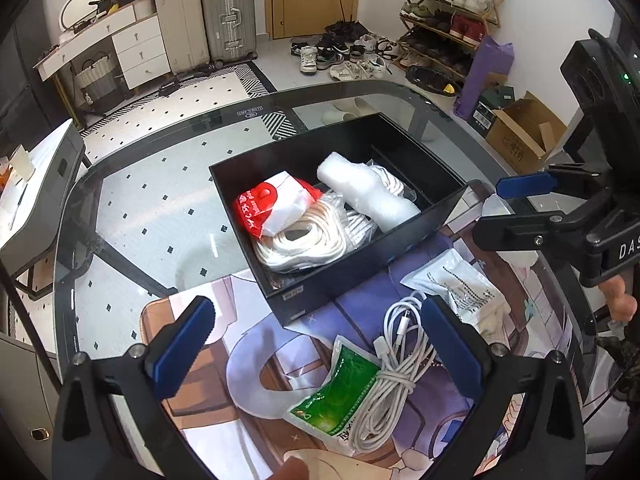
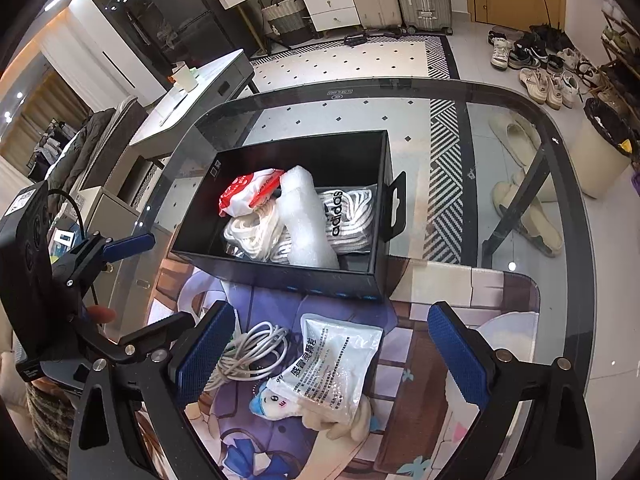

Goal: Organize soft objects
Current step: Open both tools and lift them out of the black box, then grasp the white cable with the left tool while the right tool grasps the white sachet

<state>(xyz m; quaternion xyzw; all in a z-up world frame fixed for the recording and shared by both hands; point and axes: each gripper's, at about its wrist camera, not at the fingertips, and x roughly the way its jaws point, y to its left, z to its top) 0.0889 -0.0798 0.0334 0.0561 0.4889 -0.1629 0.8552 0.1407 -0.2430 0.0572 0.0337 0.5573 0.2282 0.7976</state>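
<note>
A black box [image 1: 362, 276] [image 2: 280, 276] stands on the glass table and holds a red-and-white pouch [image 1: 272, 204] [image 2: 250, 194], a bubble-wrap roll [image 1: 368, 192] [image 2: 306, 216] and white rope coils [image 1: 304, 240] [image 2: 248, 232]. On the printed mat [image 1: 224, 420] [image 2: 420, 344] in front lie a green pouch [image 1: 340, 396], a white coiled cable [image 1: 396, 372] [image 2: 252, 352], a white printed pouch [image 1: 460, 280] [image 2: 336, 364] and a small plush toy [image 2: 288, 400]. My left gripper [image 1: 316, 336] is open above the green pouch and cable. My right gripper [image 2: 332, 344] is open above the white pouch.
The glass table's dark rim [image 1: 80, 208] [image 2: 560, 128] curves around the mat. A white side table [image 1: 36, 196] [image 2: 192, 96] stands at the left. Shoes [image 1: 344, 60], suitcases [image 1: 228, 16] and a cardboard box [image 1: 520, 132] are on the floor beyond.
</note>
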